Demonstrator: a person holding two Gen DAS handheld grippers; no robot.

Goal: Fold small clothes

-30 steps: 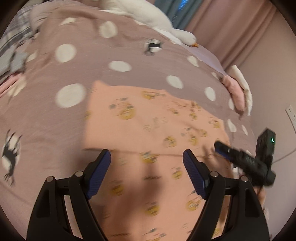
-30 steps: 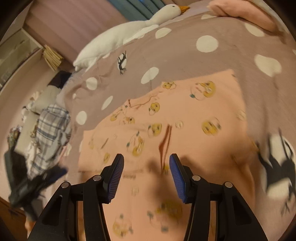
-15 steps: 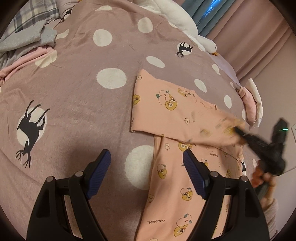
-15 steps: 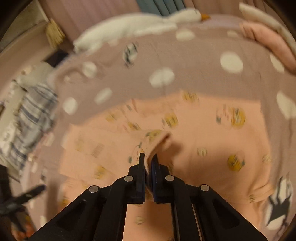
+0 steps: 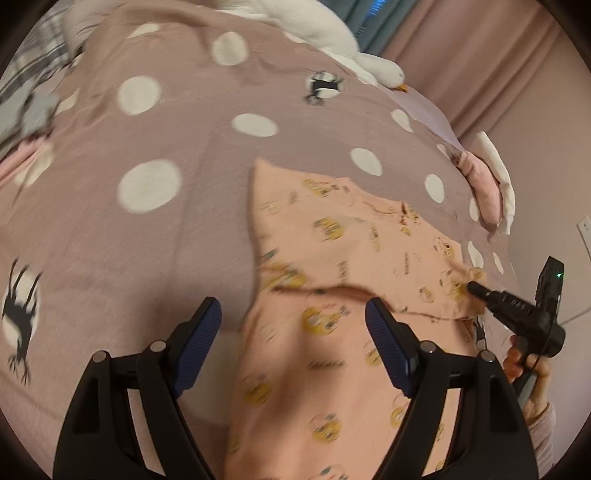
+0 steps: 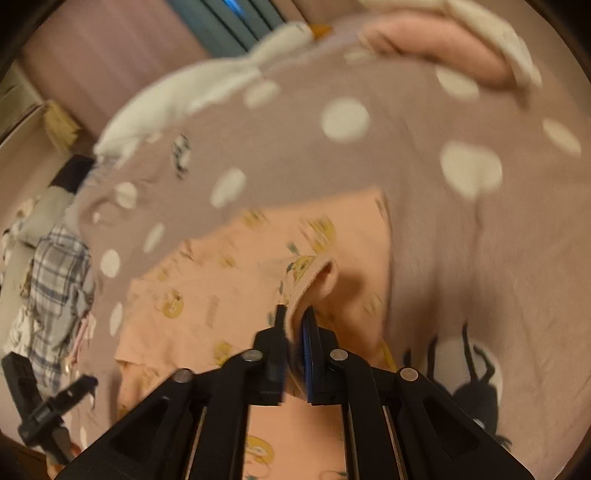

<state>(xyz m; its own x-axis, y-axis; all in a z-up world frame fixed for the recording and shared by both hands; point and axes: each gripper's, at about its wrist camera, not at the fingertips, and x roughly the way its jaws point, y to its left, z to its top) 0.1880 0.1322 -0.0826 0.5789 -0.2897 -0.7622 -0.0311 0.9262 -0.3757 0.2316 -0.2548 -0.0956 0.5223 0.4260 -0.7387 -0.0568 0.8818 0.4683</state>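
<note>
A small peach garment (image 5: pixel 343 266) printed with yellow cartoon faces lies on the mauve polka-dot bedspread (image 5: pixel 155 122). My left gripper (image 5: pixel 293 328) is open and empty, hovering over the garment's near part. My right gripper (image 6: pixel 295 317) is shut on a raised fold of the peach garment (image 6: pixel 314 273). In the left wrist view the right gripper (image 5: pixel 476 288) shows at the far right, pinching the garment's right edge. In the right wrist view the left gripper (image 6: pixel 74 391) shows blurred at lower left.
A white goose plush (image 5: pixel 325 33) lies along the bed's far side, in front of curtains. Folded pink and white clothes (image 5: pixel 487 188) sit at the right edge. Plaid and grey clothes (image 6: pixel 59 291) are heaped at the bed's left side.
My right gripper, open a second ago, has shut on a fold of the garment and holds it raised. The left gripper stays open and has swung over the garment.
</note>
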